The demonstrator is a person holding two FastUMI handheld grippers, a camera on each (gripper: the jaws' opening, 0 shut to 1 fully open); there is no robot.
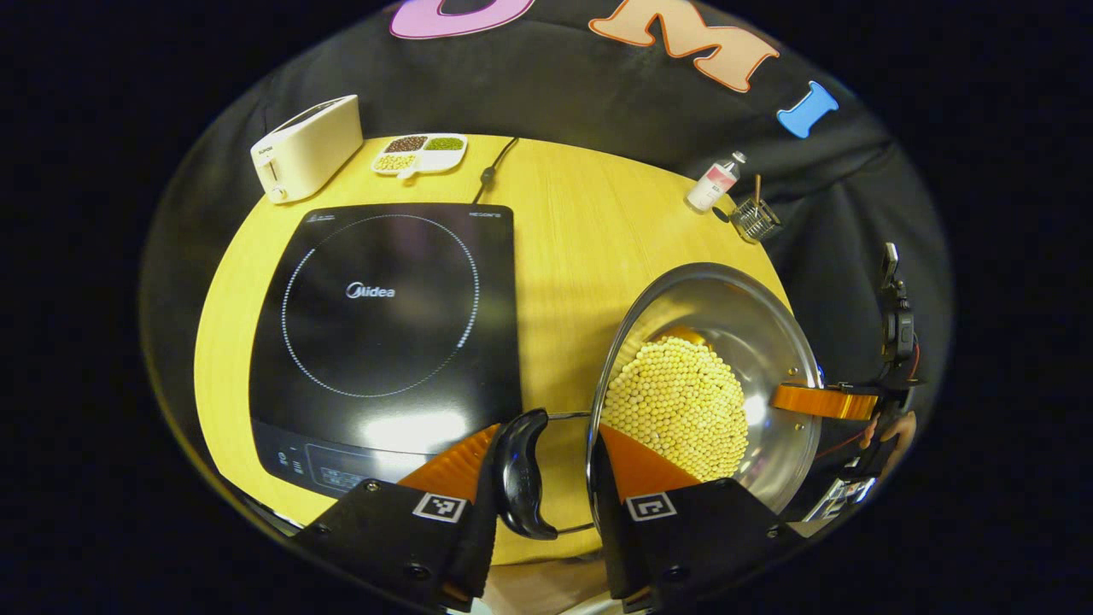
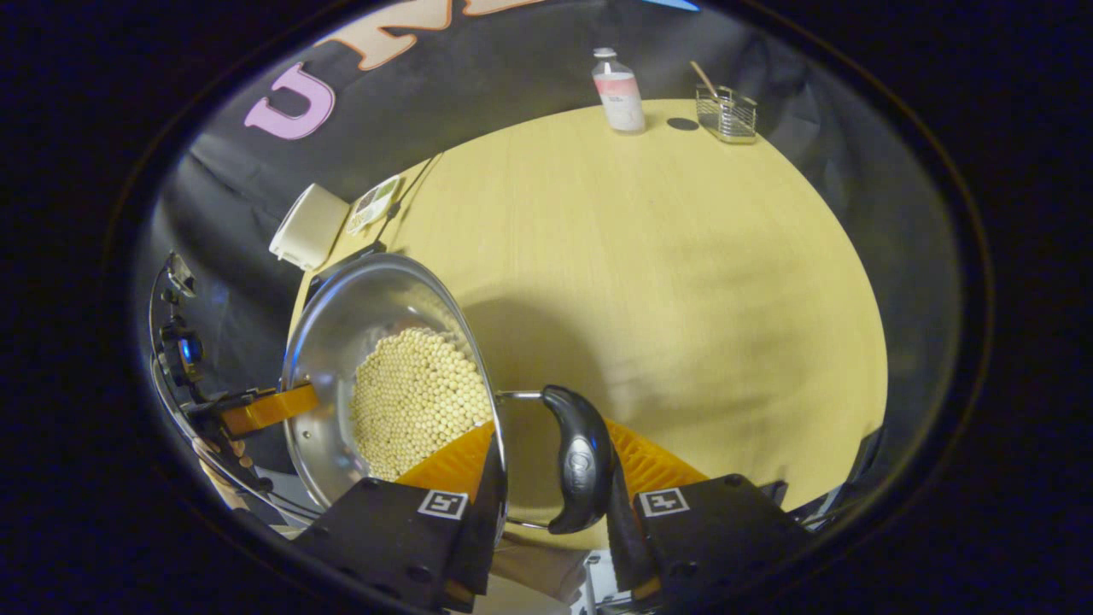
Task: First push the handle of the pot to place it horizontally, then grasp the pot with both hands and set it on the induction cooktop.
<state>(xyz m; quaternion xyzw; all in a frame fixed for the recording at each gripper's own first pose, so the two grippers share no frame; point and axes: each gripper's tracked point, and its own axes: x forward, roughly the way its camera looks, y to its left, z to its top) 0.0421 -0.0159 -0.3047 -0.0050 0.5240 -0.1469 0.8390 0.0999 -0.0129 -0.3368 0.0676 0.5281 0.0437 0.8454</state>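
Note:
A steel pot (image 1: 734, 316) holding pale yellow beans (image 1: 679, 401) hangs to the right of the black induction cooktop (image 1: 384, 307). My left gripper (image 1: 546, 436) is shut across the pot's near black handle (image 1: 521, 474) and rim, one finger outside the handle and one inside the pot. In the right gripper view, my right gripper (image 2: 551, 427) clamps the opposite black handle (image 2: 581, 470) the same way, one finger reaching into the pot (image 2: 359, 299) over the beans (image 2: 410, 393). Each view shows the other gripper's finger on the far rim. The pot casts a shadow on the table (image 2: 666, 256).
A white toaster (image 1: 307, 147) and a divided dish of beans (image 1: 420, 154) stand behind the cooktop, with a power cord running off the back. At the far right edge stand a small bottle (image 1: 714, 183) and a wire basket (image 1: 756, 219). Bare wood lies between cooktop and pot.

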